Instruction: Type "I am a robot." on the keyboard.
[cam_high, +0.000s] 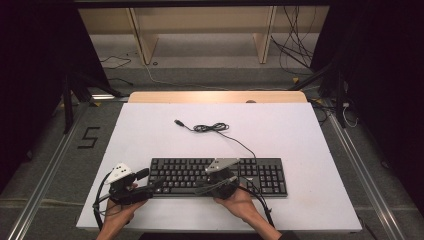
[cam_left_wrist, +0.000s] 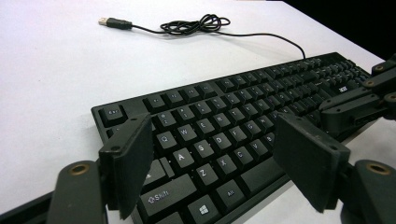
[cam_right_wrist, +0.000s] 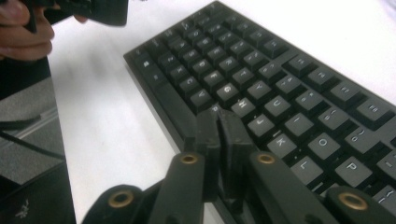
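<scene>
A black keyboard (cam_high: 262, 175) lies near the front of the white table (cam_high: 150, 135). Its cable (cam_high: 210, 128) coils behind it and ends in a loose USB plug (cam_high: 177, 121). My left gripper (cam_high: 150, 182) hovers at the keyboard's left end. In the left gripper view its jaws stand open (cam_left_wrist: 217, 154) over the letter keys (cam_left_wrist: 224, 126), with nothing between them. My right gripper (cam_high: 202, 187) sits over the keyboard's front edge near the middle. In the right gripper view its jaws (cam_right_wrist: 219, 119) are shut together, holding nothing, just above the keys (cam_right_wrist: 289, 93).
The table's front edge runs just under both hands. A wooden strip (cam_high: 215, 96) borders the back edge, with a wooden shelf frame (cam_high: 200, 30) and loose floor cables (cam_high: 295, 50) beyond. Dark stands flank the table. White surface lies free behind and right of the keyboard.
</scene>
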